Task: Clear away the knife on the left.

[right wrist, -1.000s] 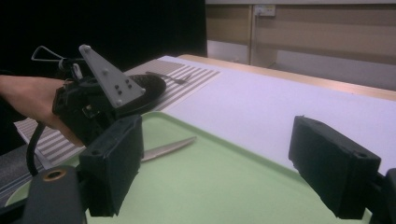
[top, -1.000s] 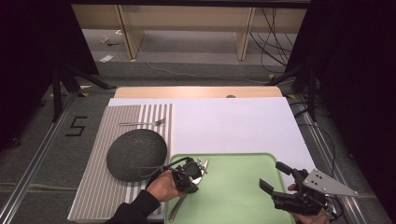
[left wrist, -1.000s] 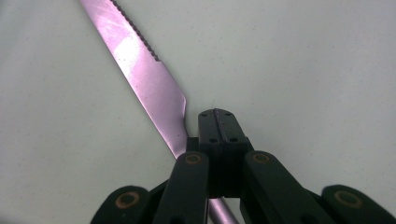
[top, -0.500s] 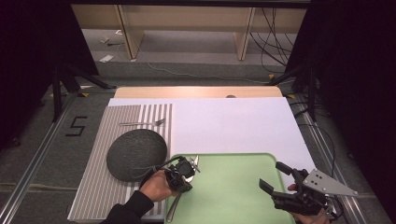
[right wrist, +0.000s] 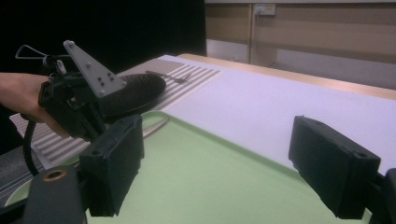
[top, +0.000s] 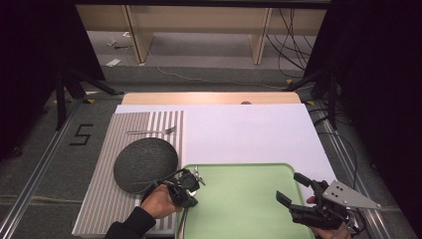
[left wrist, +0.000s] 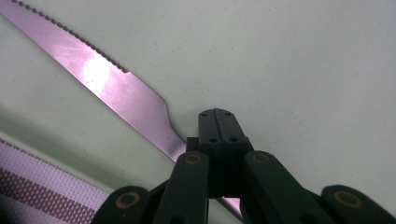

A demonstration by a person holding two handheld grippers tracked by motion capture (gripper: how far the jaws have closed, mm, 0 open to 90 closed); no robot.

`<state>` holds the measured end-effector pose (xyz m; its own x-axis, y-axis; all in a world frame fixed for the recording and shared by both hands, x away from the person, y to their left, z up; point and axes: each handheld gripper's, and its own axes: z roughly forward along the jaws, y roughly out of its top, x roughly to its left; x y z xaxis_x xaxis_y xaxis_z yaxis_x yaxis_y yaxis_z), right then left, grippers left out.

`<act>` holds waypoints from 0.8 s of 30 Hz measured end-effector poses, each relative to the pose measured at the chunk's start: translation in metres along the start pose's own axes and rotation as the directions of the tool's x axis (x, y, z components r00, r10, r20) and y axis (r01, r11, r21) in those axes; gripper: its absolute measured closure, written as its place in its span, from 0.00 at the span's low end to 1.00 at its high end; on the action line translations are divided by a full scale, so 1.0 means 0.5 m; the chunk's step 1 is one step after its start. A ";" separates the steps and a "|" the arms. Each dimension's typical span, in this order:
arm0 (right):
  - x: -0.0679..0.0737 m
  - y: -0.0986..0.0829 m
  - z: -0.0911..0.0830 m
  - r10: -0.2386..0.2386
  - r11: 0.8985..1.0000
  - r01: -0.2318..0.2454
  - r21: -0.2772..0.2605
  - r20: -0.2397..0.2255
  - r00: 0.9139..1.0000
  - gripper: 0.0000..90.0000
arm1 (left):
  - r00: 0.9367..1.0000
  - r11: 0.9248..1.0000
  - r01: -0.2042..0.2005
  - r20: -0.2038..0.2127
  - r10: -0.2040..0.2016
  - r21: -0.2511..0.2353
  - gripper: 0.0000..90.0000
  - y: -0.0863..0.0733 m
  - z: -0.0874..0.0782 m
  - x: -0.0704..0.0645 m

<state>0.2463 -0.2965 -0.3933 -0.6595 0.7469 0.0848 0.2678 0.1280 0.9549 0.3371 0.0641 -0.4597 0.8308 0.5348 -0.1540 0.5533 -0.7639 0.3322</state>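
Your left gripper [top: 191,185] sat low at the left edge of the green tray [top: 239,199], jaws pressed together on the handle of the knife [left wrist: 116,88]. The serrated blade lay flat on the tray floor, running away from the jaws. Your left hand [top: 158,200] reached in beside the dark plate [top: 144,162]. Your right gripper [top: 293,191] hovered over the tray's right side, jaws wide apart, holding nothing.
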 end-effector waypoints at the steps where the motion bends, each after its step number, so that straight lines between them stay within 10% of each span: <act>1: 0.000 0.000 0.000 0.000 1.000 0.000 0.001 -0.001 1.000 0.21 | 1.000 1.000 -0.001 0.001 0.001 0.001 1.00 -0.001 0.000 0.001; 13: 0.001 0.000 0.001 -0.002 1.000 0.002 -0.001 -0.004 1.000 0.21 | 1.000 1.000 -0.008 0.001 0.008 -0.006 0.98 -0.009 -0.003 0.001; 24: 0.001 0.000 0.001 -0.002 1.000 0.002 -0.001 -0.005 1.000 0.21 | 0.997 0.999 -0.028 0.068 0.029 -0.018 0.68 -0.010 -0.004 -0.005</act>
<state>0.2463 -0.2957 -0.3935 -0.6635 0.7434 0.0845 0.2657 0.1287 0.9554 0.3319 0.0673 -0.4593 0.8485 0.4866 -0.2078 0.5290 -0.7717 0.3530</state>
